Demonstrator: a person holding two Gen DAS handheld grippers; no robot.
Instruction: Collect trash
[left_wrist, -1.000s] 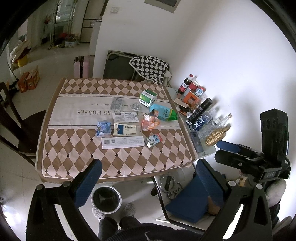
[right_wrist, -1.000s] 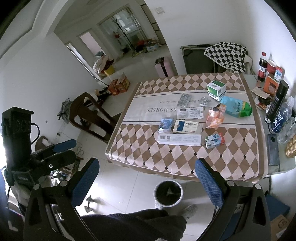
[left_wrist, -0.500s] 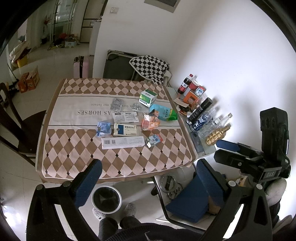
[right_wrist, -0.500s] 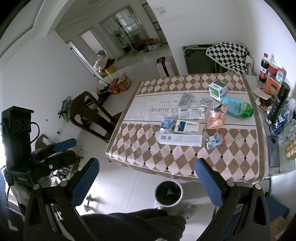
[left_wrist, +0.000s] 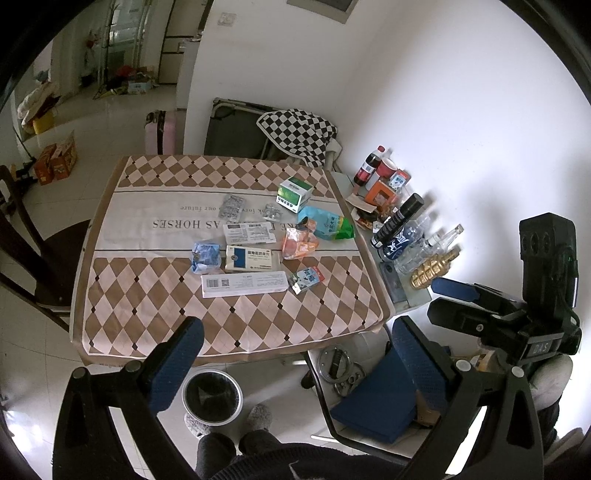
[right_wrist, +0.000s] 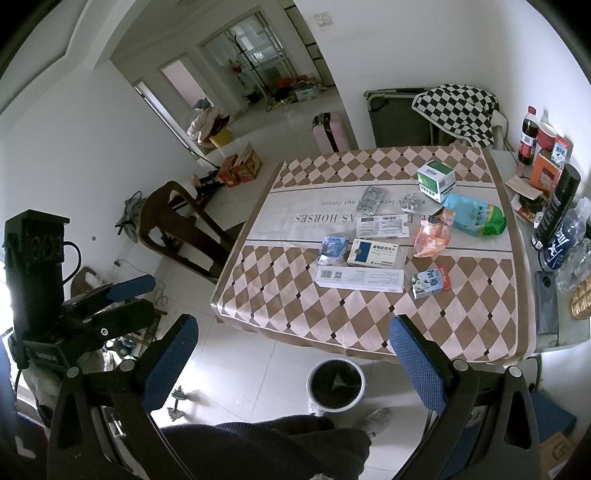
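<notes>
- The left gripper (left_wrist: 291, 354) hangs high above the near edge of the worktop (left_wrist: 122, 317), jaws spread wide and holding nothing; the right gripper (right_wrist: 291, 354) does the same, wide and empty.
- In the left wrist view the trash lies in a cluster near the middle of the worktop, with the bin (left_wrist: 211, 397) on the floor at 6 o'clock from it, just beyond the near edge.
- At the cluster's 9 o'clock lies the crumpled blue wrapper (left_wrist: 204, 254): probably light, soft and crinkly, best pinched across its bunched middle.
- Next, the blue-and-white pill box (left_wrist: 248, 258) and, at its 6 o'clock, the long white box (left_wrist: 244, 284): likely stiff, light card that would sit well if gripped across the short width.
- At 12 o'clock, the flat leaflet (left_wrist: 249, 233) and the foil blister packs (left_wrist: 231, 206) lie thin against the cloth, so an edge must be caught; slipping seems likely.
- The orange wrapper (left_wrist: 299, 242) and the small carton (left_wrist: 306, 279) look light; the wrapper would crush.
- At 2 o'clock, the blue-green bag (left_wrist: 325, 223) and the green box (left_wrist: 294, 192) may still hold contents; this cannot be told.
- Printed labels are too small to read, and the bin's inside is dark.
</notes>
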